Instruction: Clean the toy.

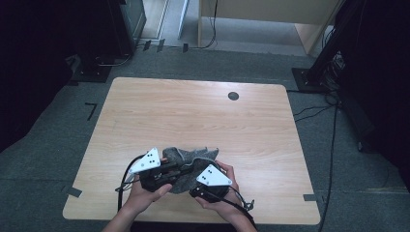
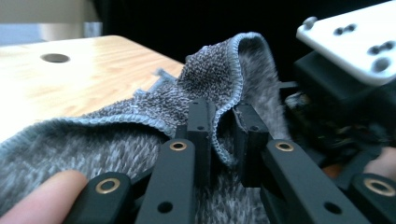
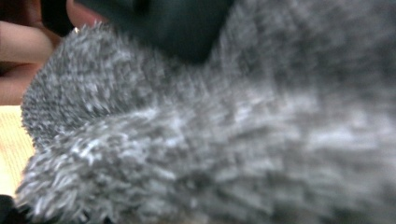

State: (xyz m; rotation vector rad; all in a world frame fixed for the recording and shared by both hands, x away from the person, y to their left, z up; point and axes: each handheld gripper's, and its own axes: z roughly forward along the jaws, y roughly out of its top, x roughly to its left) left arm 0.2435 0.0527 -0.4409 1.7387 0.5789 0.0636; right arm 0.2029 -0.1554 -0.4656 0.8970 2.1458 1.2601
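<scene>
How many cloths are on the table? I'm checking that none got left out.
1: a grey cloth bunched at the table's near edge between the left gripper and right gripper. Another could hide under its folds.

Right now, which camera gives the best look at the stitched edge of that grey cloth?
The left gripper view: the hemmed edge of the grey cloth runs sharp and close between the left claw. The high view shows the cloth as a small crumpled heap on the table. The right gripper view shows blurred fuzzy pile, no edge.

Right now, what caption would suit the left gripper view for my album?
Left hand-held gripper pinching the stitched hem of a grey towel above a wooden table.
</scene>
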